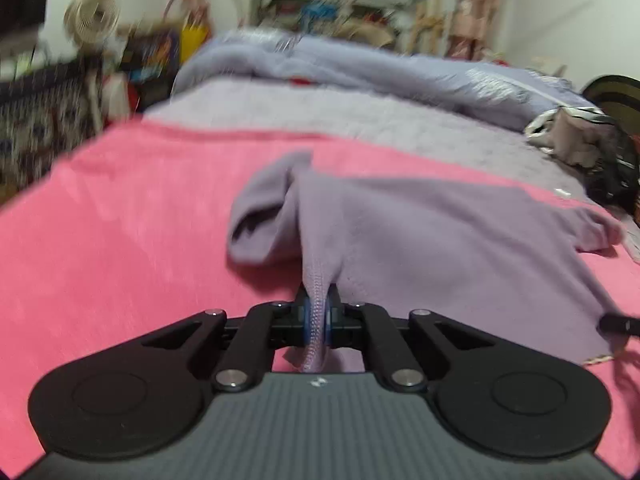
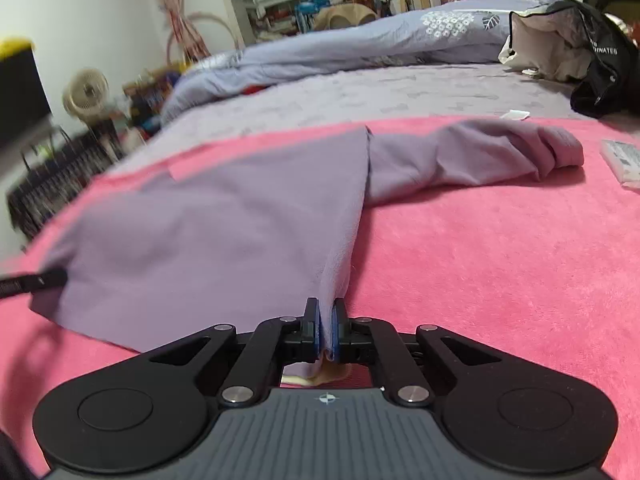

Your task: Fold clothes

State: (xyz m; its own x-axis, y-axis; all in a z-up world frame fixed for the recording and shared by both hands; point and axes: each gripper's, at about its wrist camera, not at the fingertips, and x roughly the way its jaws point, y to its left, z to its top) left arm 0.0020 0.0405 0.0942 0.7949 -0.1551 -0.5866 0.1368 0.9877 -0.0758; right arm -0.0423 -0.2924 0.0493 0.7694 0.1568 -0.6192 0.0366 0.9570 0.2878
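our left gripper (image 1: 316, 320) pinches a stitched corner of the purple shirt (image 1: 420, 248); our right gripper (image 2: 326, 330) pinches the opposite corner, so we can likely lift that edge evenly. the shirt lies spread on the pink blanket (image 2: 480, 260).
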